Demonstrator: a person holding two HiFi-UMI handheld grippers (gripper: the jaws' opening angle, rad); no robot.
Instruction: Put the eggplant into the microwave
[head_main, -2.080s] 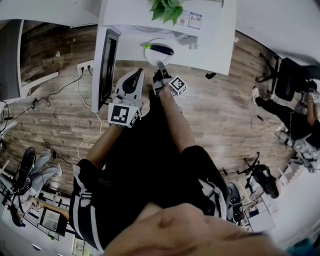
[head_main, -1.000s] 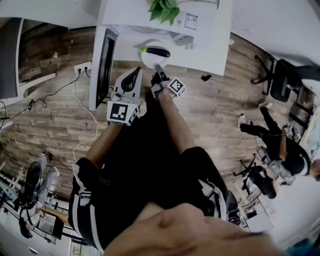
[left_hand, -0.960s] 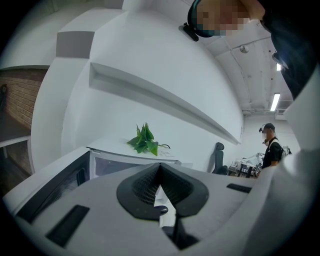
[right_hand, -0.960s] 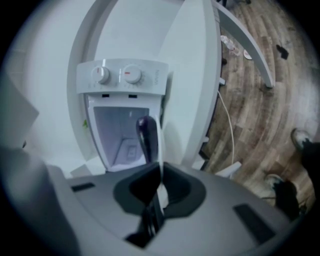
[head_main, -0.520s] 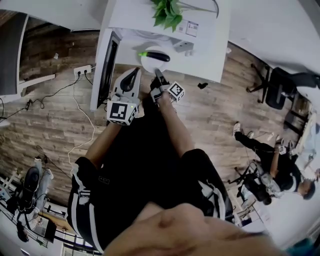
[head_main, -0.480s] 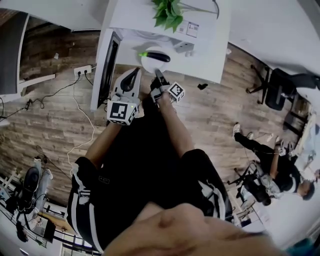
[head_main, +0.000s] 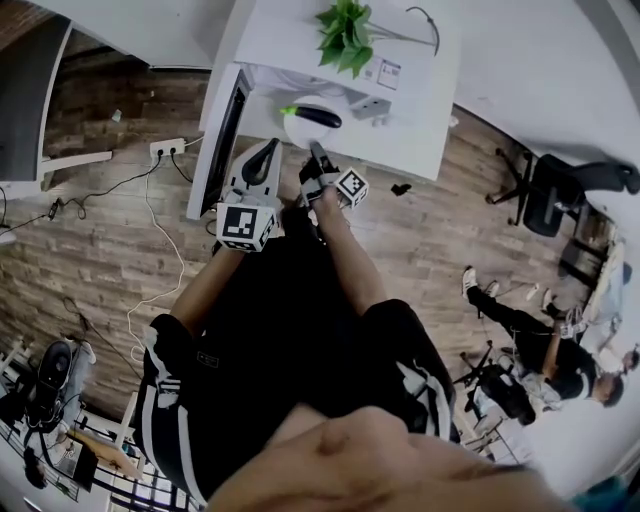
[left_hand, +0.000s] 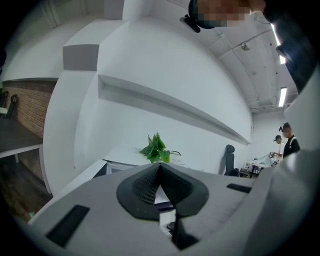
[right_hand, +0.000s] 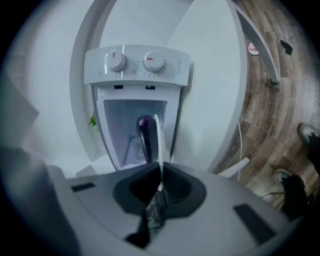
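Eggplant (head_main: 318, 117): long, smooth and glossy, dark purple with a green stem end. It lies on the plate at the open mouth of the microwave.
Plate (head_main: 296, 130): round, white, with a thin rim. I cannot tell if it sits inside the cavity or only in front of it.
Right gripper (right_hand: 160, 172): grey shell with black ribbed pads. The jaws are clamped on the near rim of the plate.
Left gripper (left_hand: 160, 167): same build. Its jaws are pressed together with nothing between them, beside the open door (head_main: 225, 130).
Microwave (right_hand: 137, 75): white box with two round knobs (right_hand: 116, 61) that have red marks. The dark door is swung out to the left.
Surface: smooth white table (head_main: 420, 120), with a leafy green plant (head_main: 345, 28) and a small printed card (head_main: 388, 72).
Room: wood plank floor (head_main: 100, 240), white walls, a power strip (head_main: 165, 148) with cables and a black office chair (head_main: 560, 190).
Writing: the print on the card is too small to read. The cubes (head_main: 243, 225) carry black-and-white square markers.
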